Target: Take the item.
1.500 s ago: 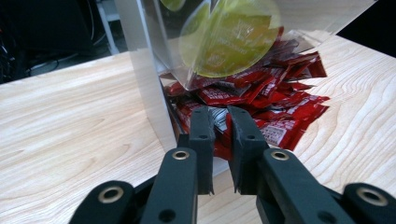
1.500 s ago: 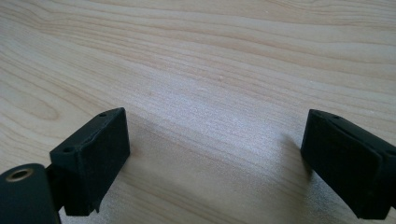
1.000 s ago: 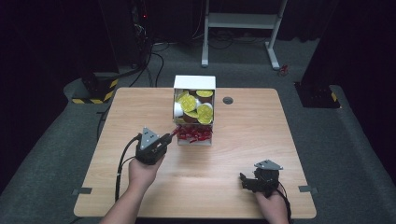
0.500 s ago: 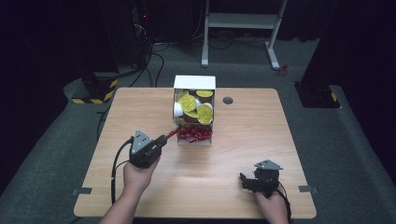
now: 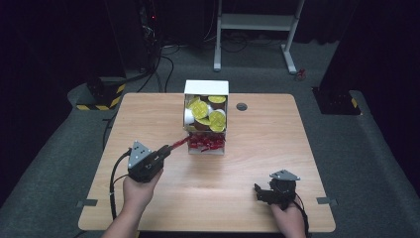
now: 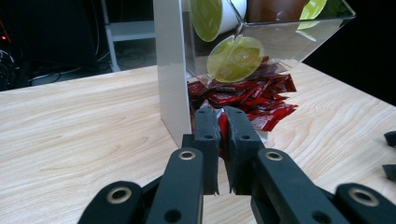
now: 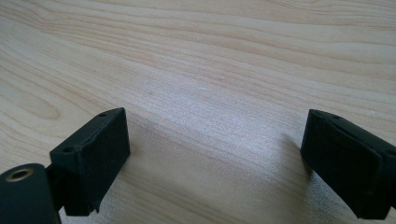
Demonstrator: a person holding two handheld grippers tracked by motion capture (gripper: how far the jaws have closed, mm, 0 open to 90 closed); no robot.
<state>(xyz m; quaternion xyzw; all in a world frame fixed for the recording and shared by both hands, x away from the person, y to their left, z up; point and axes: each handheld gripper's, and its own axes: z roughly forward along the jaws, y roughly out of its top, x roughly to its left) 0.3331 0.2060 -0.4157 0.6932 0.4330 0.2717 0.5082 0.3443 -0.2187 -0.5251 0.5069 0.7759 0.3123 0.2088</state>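
A white and clear dispenser box (image 5: pixel 206 88) stands at the table's middle back. Its upper bin holds pods with yellow-green lids (image 5: pixel 203 111), and red sachets (image 5: pixel 207 143) pile in its open bottom. My left gripper (image 5: pixel 168 148) sits just left of that opening, shut on one red sachet (image 5: pixel 179 143) that stretches from its tips toward the pile. In the left gripper view the jaws (image 6: pixel 222 119) pinch a red sachet (image 6: pixel 223 135) in front of the clear wall (image 6: pixel 170 70) and the sachet pile (image 6: pixel 252 95). My right gripper (image 5: pixel 261 191) rests open on the wood near the front right (image 7: pixel 215 154).
The wooden table (image 5: pixel 267 144) has a round grommet (image 5: pixel 241 106) right of the box. A white metal stand (image 5: pixel 257 22) and cables (image 5: pixel 163 54) lie on the floor behind. The right gripper's black jaw tips show at the far right edge (image 6: pixel 390 154) of the left gripper view.
My left hand has drawn back to the left and slightly nearer, away from the dispenser, with the red sachet trailing from its tips. The right hand has stayed where it was.
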